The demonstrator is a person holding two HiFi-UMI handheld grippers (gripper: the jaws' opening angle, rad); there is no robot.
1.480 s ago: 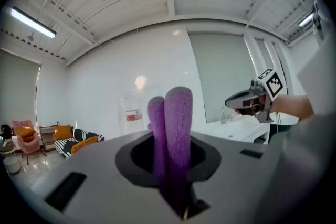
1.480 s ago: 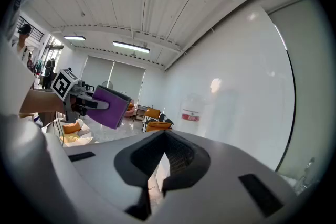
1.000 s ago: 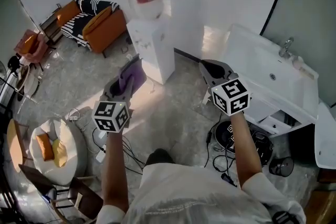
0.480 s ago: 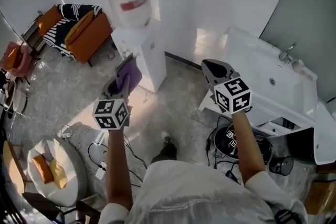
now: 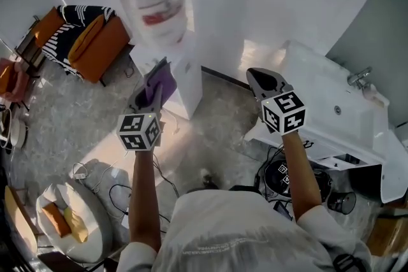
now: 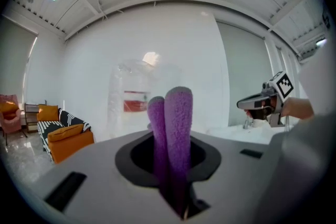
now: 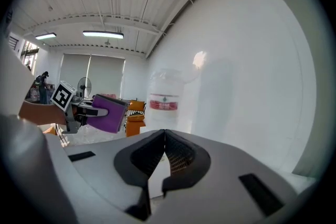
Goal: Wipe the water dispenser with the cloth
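Left gripper view is showing what the head view is blurring: the left gripper (image 6: 172, 162) jaws are clamping the folded purple cloth (image 6: 177, 123), its 2 layers standing upright, long axis running out along the jaws toward the water dispenser (image 6: 134, 107). The right gripper (image 7: 164, 139) is hanging empty, jaws together. In the head view, an orange sofa (image 5: 95, 41) is sitting left of the dispenser and a white sink (image 5: 331, 105) right.
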